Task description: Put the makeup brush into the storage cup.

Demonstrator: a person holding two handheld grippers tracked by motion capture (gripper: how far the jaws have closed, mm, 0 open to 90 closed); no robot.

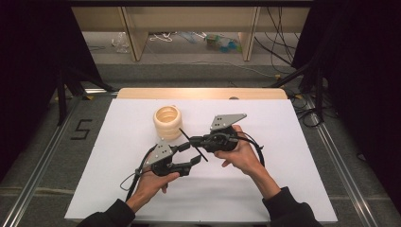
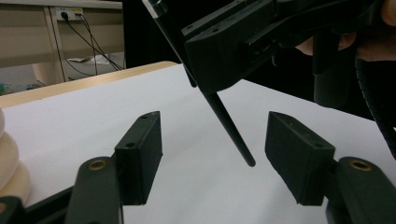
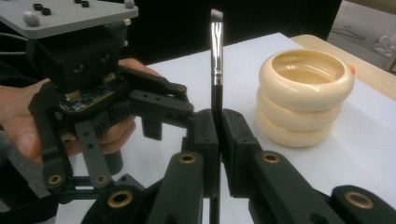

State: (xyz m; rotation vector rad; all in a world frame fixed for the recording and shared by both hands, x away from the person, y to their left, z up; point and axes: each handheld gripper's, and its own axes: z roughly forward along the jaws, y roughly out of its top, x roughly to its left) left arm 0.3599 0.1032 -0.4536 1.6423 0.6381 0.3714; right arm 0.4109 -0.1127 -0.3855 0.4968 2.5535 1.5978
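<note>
My right gripper (image 3: pixel 219 135) clamps a thin black brush (image 3: pixel 216 70) mid-handle, metal ferrule and bristle tip up, held above the white table (image 1: pixel 283 142). My left gripper (image 2: pixel 212 154) gapes wide, handle tip between its flat matte pads. Cream ribbed ring-stacked holder (image 1: pixel 167 122) stands near.

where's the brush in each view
High view: brush at table centre, slanting between the two tools, clamped in the right tool.
Left gripper view: its dark handle tip points down between the open left tool's pads.
Right gripper view: upright at centre, bristles up, pinched in the shut tool.
Shared landmark: the cream ringed cup.
</note>
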